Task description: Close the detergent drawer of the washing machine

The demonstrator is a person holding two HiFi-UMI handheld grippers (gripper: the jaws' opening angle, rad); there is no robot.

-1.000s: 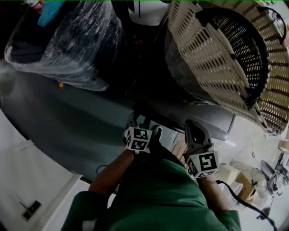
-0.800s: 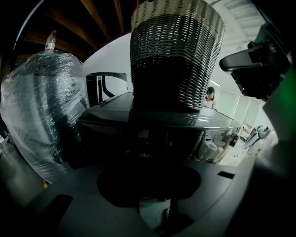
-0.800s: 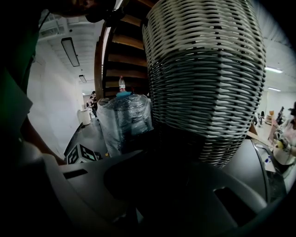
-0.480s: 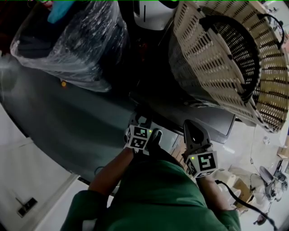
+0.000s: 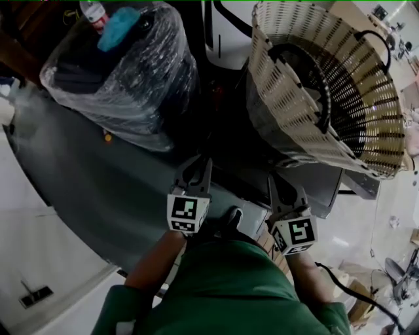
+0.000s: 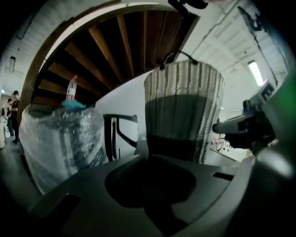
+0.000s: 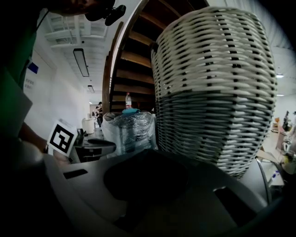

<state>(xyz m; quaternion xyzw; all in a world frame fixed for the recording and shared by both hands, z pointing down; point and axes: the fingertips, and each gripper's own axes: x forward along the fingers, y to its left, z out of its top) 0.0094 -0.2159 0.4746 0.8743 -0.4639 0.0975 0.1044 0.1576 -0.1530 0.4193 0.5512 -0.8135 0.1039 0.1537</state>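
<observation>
The dark grey washing machine (image 5: 98,190) fills the middle of the head view. I cannot make out its detergent drawer; the front panel (image 5: 252,208) shows only as a lighter strip between the grippers. My left gripper (image 5: 194,171) is up at the top's front edge, pointing across it. Its jaws are closing and stand almost together, with nothing between them (image 6: 149,159). My right gripper (image 5: 283,190) hovers a little to the right at the same edge, shut and empty (image 7: 148,156). From the right gripper view the left gripper (image 7: 95,143) shows with its marker cube.
A tall wicker basket (image 5: 314,85) stands on the machine's right half, close ahead of both grippers. A plastic-wrapped bundle (image 5: 124,78) with a bottle (image 5: 95,13) on it sits at the left. White appliance (image 5: 226,39) behind. Pale floor with boxes and cables (image 5: 366,288) at right.
The left gripper has risen from the machine's front to the level of its top edge, and its jaws have drawn together. The right gripper rose slightly.
</observation>
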